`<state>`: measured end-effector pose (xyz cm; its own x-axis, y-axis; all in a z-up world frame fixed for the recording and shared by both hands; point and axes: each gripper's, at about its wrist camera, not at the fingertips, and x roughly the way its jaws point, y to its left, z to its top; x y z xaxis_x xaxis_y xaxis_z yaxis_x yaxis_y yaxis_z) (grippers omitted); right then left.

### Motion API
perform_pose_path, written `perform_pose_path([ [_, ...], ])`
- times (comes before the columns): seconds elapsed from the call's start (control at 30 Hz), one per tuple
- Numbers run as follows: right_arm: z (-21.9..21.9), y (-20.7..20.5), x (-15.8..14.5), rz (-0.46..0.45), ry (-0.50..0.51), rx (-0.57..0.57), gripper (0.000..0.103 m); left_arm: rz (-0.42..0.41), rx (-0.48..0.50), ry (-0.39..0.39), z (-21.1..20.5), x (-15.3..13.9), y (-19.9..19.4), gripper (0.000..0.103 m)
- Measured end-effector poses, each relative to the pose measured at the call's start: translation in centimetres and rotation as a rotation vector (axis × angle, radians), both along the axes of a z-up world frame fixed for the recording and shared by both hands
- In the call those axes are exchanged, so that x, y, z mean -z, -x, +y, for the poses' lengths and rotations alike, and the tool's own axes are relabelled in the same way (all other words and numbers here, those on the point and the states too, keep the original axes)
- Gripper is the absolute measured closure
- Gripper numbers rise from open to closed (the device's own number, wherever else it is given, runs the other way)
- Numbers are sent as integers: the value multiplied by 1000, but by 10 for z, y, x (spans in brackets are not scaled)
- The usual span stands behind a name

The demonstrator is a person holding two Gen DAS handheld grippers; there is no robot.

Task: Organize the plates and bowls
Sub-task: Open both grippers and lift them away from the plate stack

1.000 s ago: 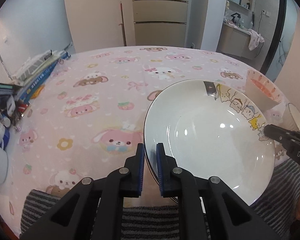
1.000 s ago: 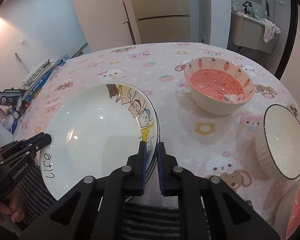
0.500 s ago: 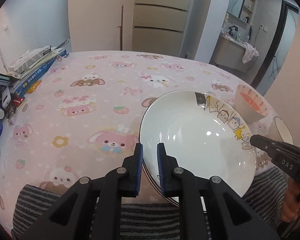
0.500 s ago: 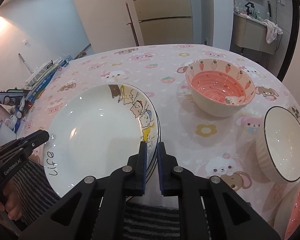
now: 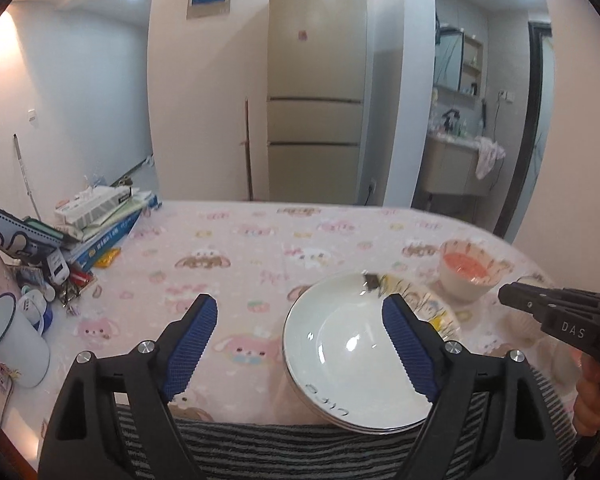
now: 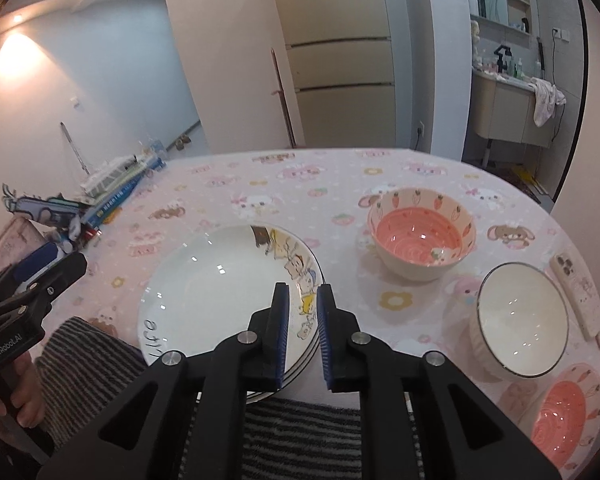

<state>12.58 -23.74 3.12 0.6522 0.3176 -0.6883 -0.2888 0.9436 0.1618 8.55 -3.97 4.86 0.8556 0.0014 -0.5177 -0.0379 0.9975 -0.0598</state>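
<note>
Stack of white cartoon-printed ceramic plates (image 6: 220, 280) lay freed below left gripper (image 5: 296, 344), jaws just opened wide, empty; right gripper (image 6: 303, 336) jaws narrow, gripping nothing.

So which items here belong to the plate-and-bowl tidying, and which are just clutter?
Job:
- stack of plates
- strawberry bowl
- white bowl
- pink bowl at the edge

Clutter:
- phone
- enamel mug
- books
- striped cloth

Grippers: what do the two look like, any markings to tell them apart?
Both are matte black with silver screws and ribbed blue pads. The left gripper bears white "GenRobot.AI" lettering on its side; the right gripper bears "DAS". No cables or sleeves show.
</note>
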Motion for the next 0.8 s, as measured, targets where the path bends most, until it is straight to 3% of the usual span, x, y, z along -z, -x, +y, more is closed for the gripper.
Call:
perform_pose_path([
  [0.27, -32, 31, -55, -144, -48, 19, 74, -119, 47, 18, -17, -42, 31, 16],
  [0.6, -84, 44, -91, -227, -44, 117, 71, -227, 174, 66, -56, -74, 36, 11],
  [0.7, -88, 48, -102, -251, -48, 82, 71, -250, 194, 92, -66, -77, 29, 5],
  [0.8, -90, 45, -110, -267, -48, 44, 71, -271, 199, 63, -78, -77, 21, 0],
])
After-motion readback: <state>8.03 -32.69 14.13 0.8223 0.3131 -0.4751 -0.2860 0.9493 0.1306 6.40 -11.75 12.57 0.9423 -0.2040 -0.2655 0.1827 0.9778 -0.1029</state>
